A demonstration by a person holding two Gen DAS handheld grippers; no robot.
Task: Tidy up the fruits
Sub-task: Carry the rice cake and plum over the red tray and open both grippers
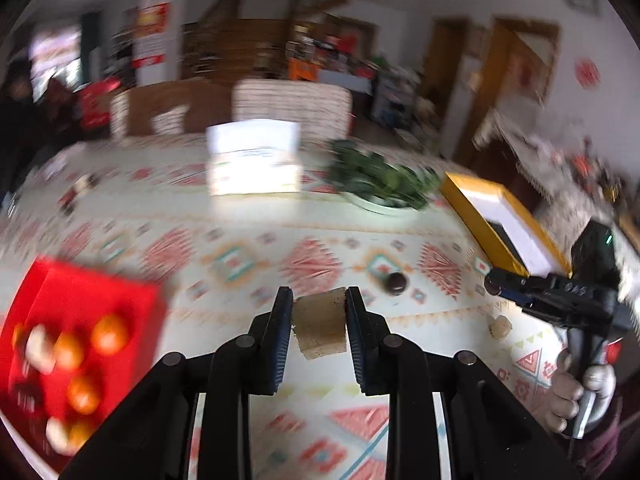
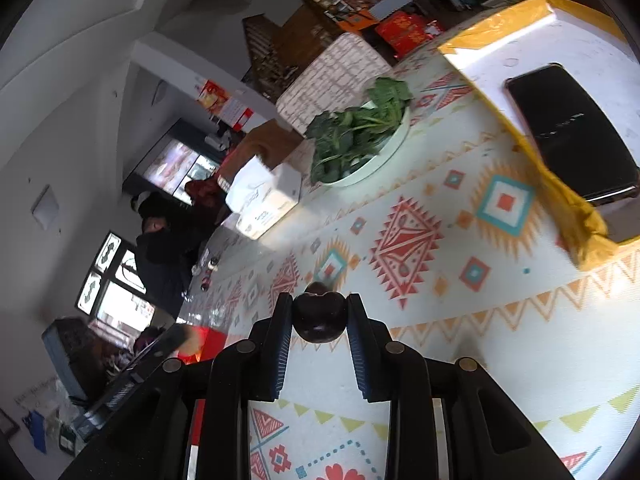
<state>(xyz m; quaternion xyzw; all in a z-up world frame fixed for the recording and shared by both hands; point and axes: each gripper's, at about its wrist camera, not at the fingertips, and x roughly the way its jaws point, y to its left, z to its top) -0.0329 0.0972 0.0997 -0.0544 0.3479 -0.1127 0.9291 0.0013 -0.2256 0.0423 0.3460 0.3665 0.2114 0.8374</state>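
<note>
My left gripper (image 1: pixel 319 312) is shut on a pale beige chunk of fruit (image 1: pixel 320 326) and holds it above the patterned tablecloth (image 1: pixel 240 216). A red tray (image 1: pixel 80 312) at the lower left holds several oranges (image 1: pixel 110 332) and pale pieces. A dark round fruit (image 1: pixel 395 282) and another beige chunk (image 1: pixel 500 326) lie on the cloth to the right. My right gripper (image 2: pixel 319 312) is shut on a dark purple-black fruit (image 2: pixel 319 318) above the cloth. The right gripper also shows in the left wrist view (image 1: pixel 496 283) at the right, its jaws hidden there.
A white plate of leafy greens (image 1: pixel 384 184) and a white box (image 1: pixel 254 156) stand at the back of the table. A yellow-edged box (image 1: pixel 500 220) with a black phone (image 2: pixel 572 132) on it sits at the right. Chairs stand behind the table.
</note>
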